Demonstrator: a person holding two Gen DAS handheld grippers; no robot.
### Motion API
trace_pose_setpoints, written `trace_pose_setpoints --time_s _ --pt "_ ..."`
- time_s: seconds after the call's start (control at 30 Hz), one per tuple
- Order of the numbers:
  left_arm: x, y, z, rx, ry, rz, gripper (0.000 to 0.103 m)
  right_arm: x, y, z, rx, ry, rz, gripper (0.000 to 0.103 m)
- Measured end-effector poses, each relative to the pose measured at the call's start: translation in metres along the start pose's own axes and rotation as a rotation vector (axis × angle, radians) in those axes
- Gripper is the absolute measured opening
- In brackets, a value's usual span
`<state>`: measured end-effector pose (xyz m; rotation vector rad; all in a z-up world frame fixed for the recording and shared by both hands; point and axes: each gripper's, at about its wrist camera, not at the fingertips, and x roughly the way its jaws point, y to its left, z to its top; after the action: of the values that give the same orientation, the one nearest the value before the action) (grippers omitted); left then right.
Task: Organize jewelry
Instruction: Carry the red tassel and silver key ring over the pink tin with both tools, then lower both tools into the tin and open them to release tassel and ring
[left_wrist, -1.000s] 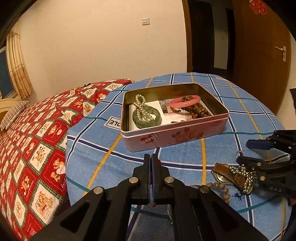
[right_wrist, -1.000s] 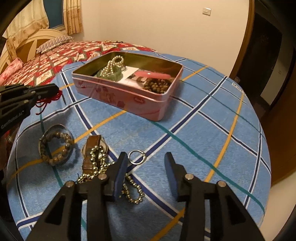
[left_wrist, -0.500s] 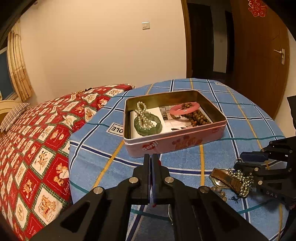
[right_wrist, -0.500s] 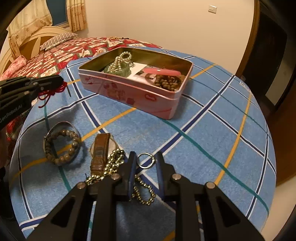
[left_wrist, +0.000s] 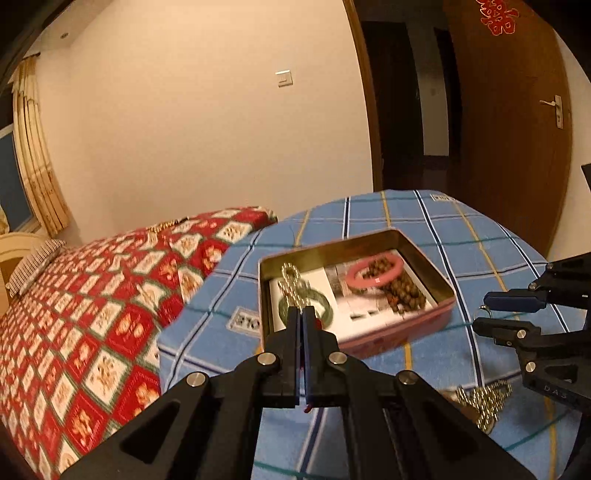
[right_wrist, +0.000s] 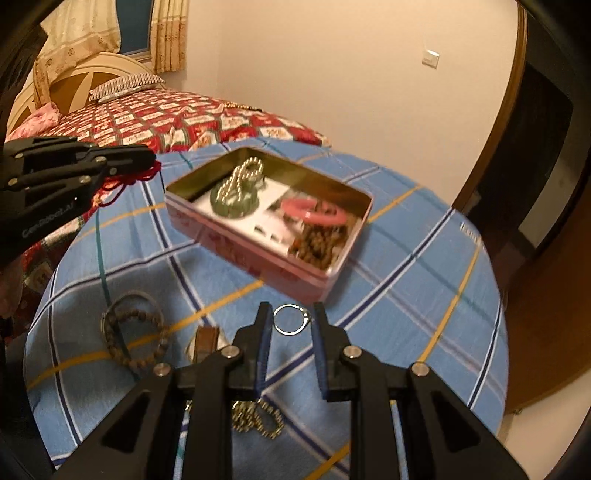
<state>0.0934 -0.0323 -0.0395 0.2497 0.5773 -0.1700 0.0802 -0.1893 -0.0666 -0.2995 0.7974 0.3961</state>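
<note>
The left claw (right_wrist: 147, 160) is pressed together on a red cord (right_wrist: 125, 182) above the surface's (right_wrist: 406, 295) left edge. The right claw (right_wrist: 290, 325) pinches 1 silver ring (right_wrist: 290, 319) in front of the pink tin (right_wrist: 266, 254). The tin holds 2 bangles and 2 bead strings. On the cloth lie 1 beaded bracelet (right_wrist: 133, 332), 1 leather strap (right_wrist: 205, 341) and 1 gold chain (right_wrist: 258, 419); its right half is bare.

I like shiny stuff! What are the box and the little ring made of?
The box looks like thin metal: gold, shiny inside, pink painted outside. The little ring, held in the right gripper, seems to be silvery metal wire, bright and thin.
</note>
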Motion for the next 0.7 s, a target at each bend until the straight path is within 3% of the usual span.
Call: trace_pose_setpoints --time_s 0.33,0.7 --pt "0.018 0.006 0.031 0.028 -0.021 0.02 0.0 0.004 -0.013 0.043 -0.037 -0.059 -0.041 0.023" --pt "0.032 0.001 0.049 0.057 -0.032 0.026 0.0 0.016 -0.017 0.063 -0.056 -0.073 -0.047 0.023"
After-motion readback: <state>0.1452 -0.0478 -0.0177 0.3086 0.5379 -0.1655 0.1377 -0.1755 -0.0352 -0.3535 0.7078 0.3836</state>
